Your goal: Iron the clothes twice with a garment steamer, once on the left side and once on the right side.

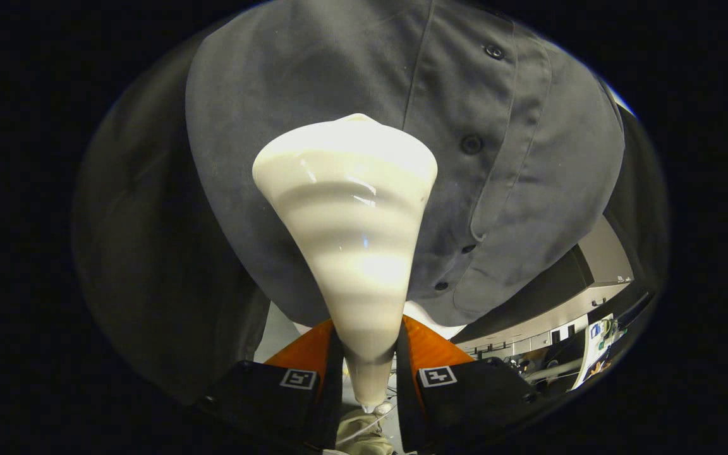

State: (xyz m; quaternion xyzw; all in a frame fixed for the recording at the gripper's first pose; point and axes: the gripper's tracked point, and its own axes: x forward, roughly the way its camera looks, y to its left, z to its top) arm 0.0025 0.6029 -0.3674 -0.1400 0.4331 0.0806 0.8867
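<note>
Gripping with both black fingers, our gripper (pixel 368 379) is clenched on the narrow handle of the glossy cream-white, cone-shaped garment steamer (pixel 348 227), whose neck sits squeezed between the orange-backed finger pads. From that pinch the steamer's long axis runs straight forward along the fingers, widening from the slim handle to a broad rounded head that points away from us at the clothing. Just beyond the head hangs the grey button-front cotton shirt (pixel 313 82), and we judge the head to be either touching the fabric or just shy of it; we cannot tell which. The head sits on the shirt panel beside the button placket (pixel 473 145), not on the placket itself. Past the shirt's hem we glimpse a pale counter with cluttered equipment (pixel 591 341), well apart from the work.

As for progress, we judge a pass on one side panel to be in hand. Nothing on the fabric tells us whether the other side is done, so at least this stroke, and possibly a second, is left.
</note>
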